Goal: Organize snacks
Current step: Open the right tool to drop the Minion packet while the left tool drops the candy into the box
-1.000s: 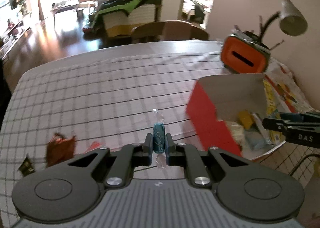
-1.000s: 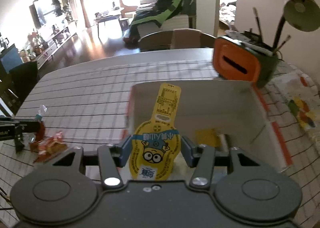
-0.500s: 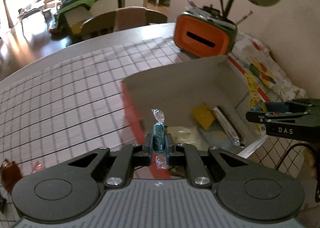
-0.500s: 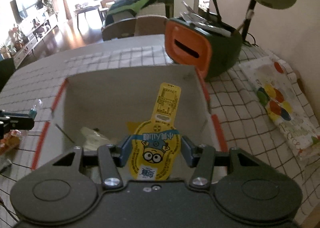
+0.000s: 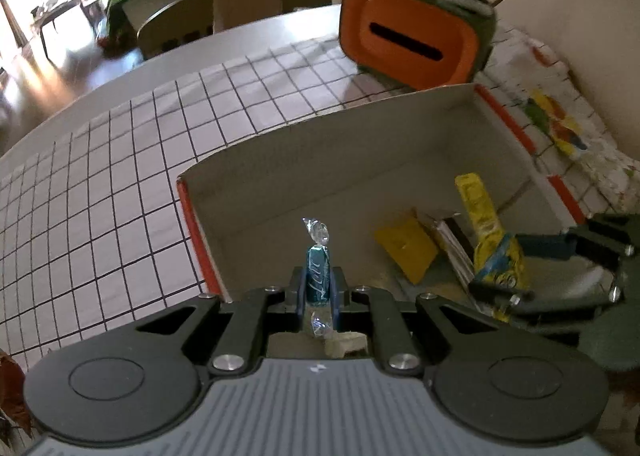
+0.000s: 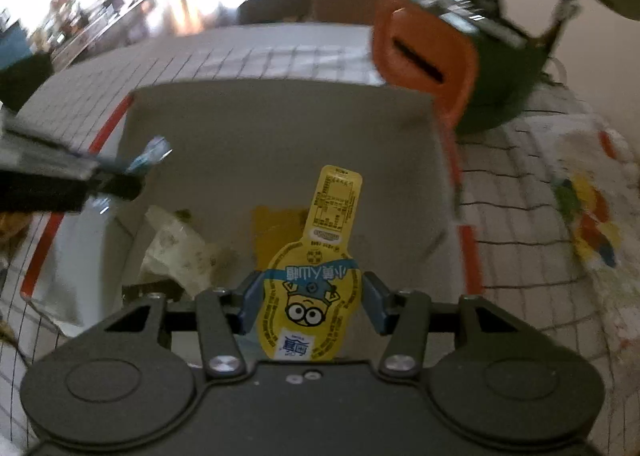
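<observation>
My left tongs (image 5: pixel 319 288) pinch a teal wrapped candy (image 5: pixel 318 274); my right tongs (image 6: pixel 310 306) clamp a yellow cartoon snack pouch (image 6: pixel 312 296). Both hang over the cardboard box (image 5: pixel 320 160), neither released. Several snacks lie inside; possibly one more, a reddish wrapper (image 5: pixel 12 380), left on the table (image 5: pixel 100 196).

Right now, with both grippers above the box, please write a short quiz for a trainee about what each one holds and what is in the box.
1. True or false: the left gripper is shut on a blue wrapped candy.
2. The right gripper holds: A) a spoon B) a yellow cartoon snack pack C) nothing.
3. Fill in: both grippers hang over the open ____.

Key: 1 true; 2 B; 3 box.
</observation>
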Demonstrator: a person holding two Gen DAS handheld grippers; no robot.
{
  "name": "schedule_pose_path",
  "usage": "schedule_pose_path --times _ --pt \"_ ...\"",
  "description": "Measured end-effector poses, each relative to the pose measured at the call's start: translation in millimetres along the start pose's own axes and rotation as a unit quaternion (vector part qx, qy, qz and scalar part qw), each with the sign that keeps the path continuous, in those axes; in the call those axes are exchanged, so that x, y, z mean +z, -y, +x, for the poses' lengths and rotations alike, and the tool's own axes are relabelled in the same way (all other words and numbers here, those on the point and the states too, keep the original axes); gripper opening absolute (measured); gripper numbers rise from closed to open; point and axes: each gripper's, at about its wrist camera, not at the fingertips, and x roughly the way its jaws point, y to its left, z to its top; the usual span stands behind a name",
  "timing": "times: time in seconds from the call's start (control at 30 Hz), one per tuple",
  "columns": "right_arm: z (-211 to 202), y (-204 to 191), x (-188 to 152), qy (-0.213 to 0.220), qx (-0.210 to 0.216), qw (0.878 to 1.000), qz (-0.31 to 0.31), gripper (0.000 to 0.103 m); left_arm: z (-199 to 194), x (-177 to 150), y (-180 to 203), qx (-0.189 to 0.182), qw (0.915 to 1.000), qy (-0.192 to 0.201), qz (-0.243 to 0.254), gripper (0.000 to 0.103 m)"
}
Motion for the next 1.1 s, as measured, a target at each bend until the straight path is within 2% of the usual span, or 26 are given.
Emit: schedule_pose_path --times 0.23,0.43,0.83,0.97,1.1 --pt "26 -13 11 -0.036 0.029 0.998 -0.041 0.051 26 11 6 0.014 0.9991 -0.038 0.007 0.012" --pt "35 -21 8 -0.056 0.035 0.996 -0.057 0.051 42 12 6 0.018 0.9975 -0.068 0.001 0.012" --pt "40 -19 9 -0.063 0.029 0.996 -0.049 0.053 45 11 3 0.016 0.9975 -0.068 -0.004 0.012" --pt "34 -15 10 -0.052 0.032 0.998 -0.03 0.063 38 10 -2 0.002 0.9979 -0.063 -0.016 0.015" --pt "23 -14 9 -0.038 0.035 0.998 -0.019 0.063 28 7 -3 -0.007 0.9985 -0.051 -0.017 0.02"
